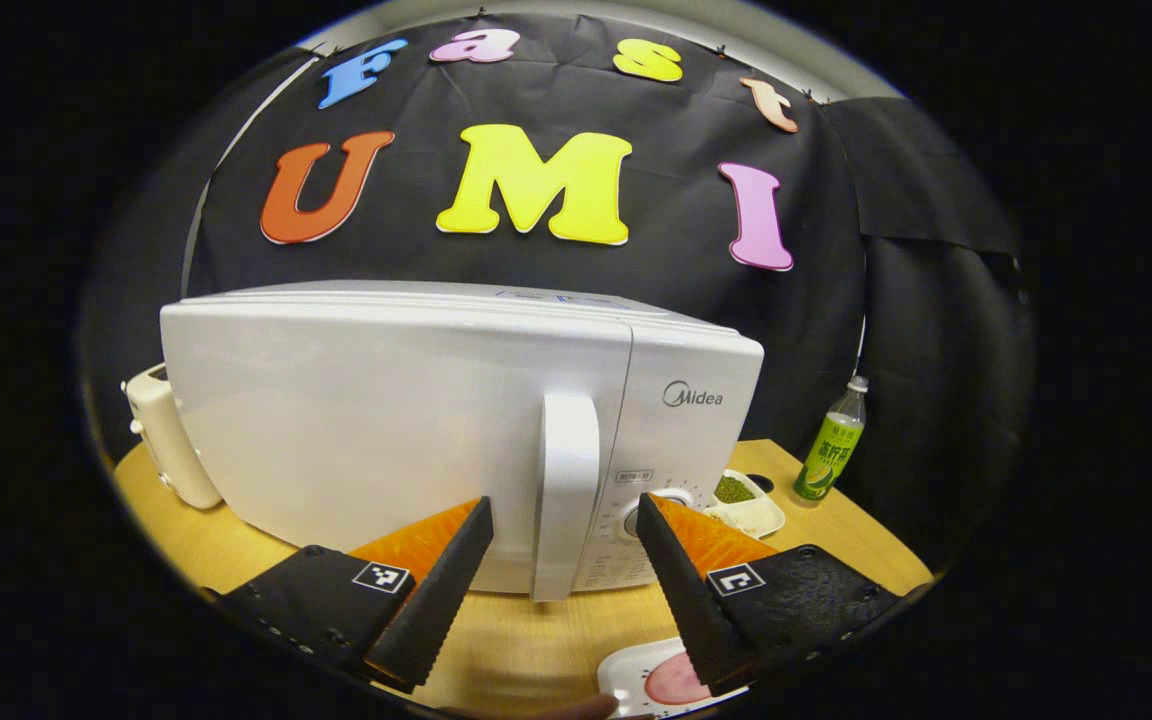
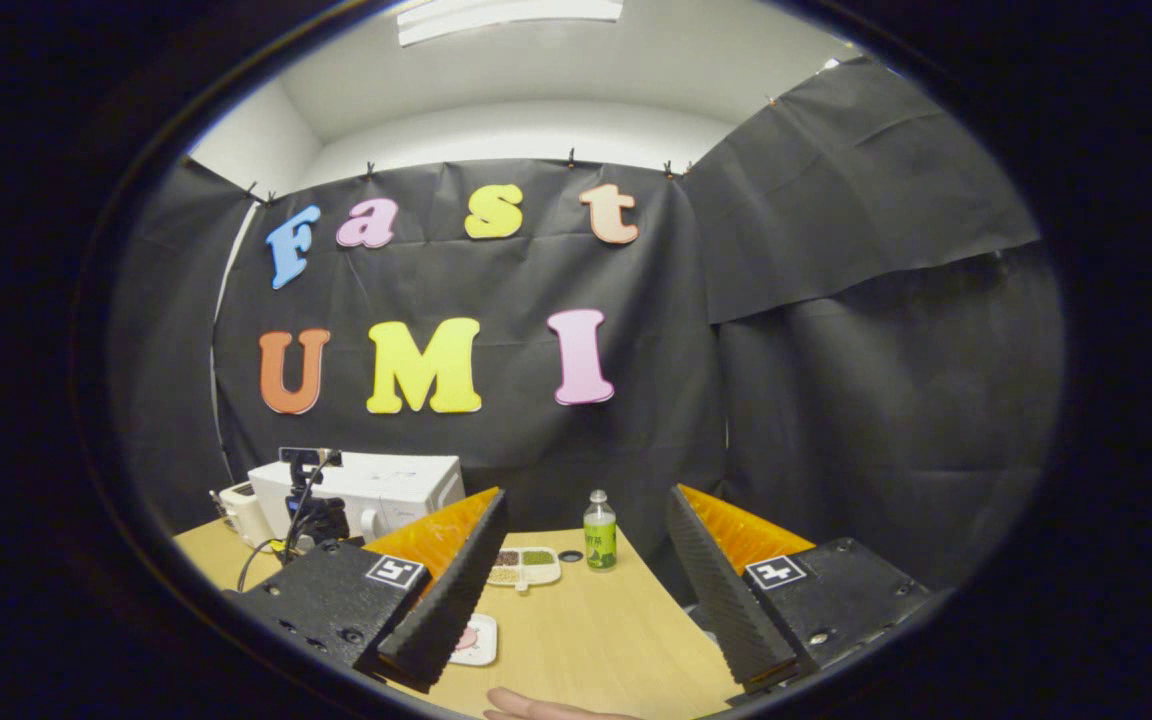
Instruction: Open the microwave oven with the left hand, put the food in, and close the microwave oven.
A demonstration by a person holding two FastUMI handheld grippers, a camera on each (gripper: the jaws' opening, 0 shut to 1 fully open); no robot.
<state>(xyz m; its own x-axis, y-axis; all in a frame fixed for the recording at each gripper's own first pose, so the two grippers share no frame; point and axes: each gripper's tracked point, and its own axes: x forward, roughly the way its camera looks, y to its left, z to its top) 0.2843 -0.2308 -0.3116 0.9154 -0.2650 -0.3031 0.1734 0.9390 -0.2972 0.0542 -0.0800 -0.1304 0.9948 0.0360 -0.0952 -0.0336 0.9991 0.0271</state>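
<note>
One white microwave [image 1: 406, 430] stands shut on the wooden table [image 1: 536, 640], its vertical handle [image 1: 568, 495] framed between the two spread fingers of the left gripper [image 1: 563, 520] — neither finger touches it. To the handle's right are the control dials [image 1: 636, 520]. A cream toaster [image 1: 171, 440] sits against the microwave's left side. Behind its right corner lie one divided tray [image 1: 751, 505] holding green grains and one green bottle [image 1: 829, 445], upright near the table's far edge. At the bottom of the left gripper view, one white plate [image 1: 636, 680] carries the pink food [image 1: 674, 682], on the table in front of the microwave.

In the right gripper view, the right gripper [image 2: 586, 535] hovers high above the table with its two fingers wide apart, pinching nothing. Between them stand the same bottle [image 2: 599, 535] and, to its left, the tray [image 2: 526, 566]; a small dark disc [image 2: 570, 555] lies between the two. The plate [image 2: 474, 640] shows just beside the left finger. Farther left — the microwave [image 2: 376, 490], with the other gripper [image 2: 311, 515] in front of it, cables trailing. A hand [image 2: 536, 708] edges in at the bottom.
</note>
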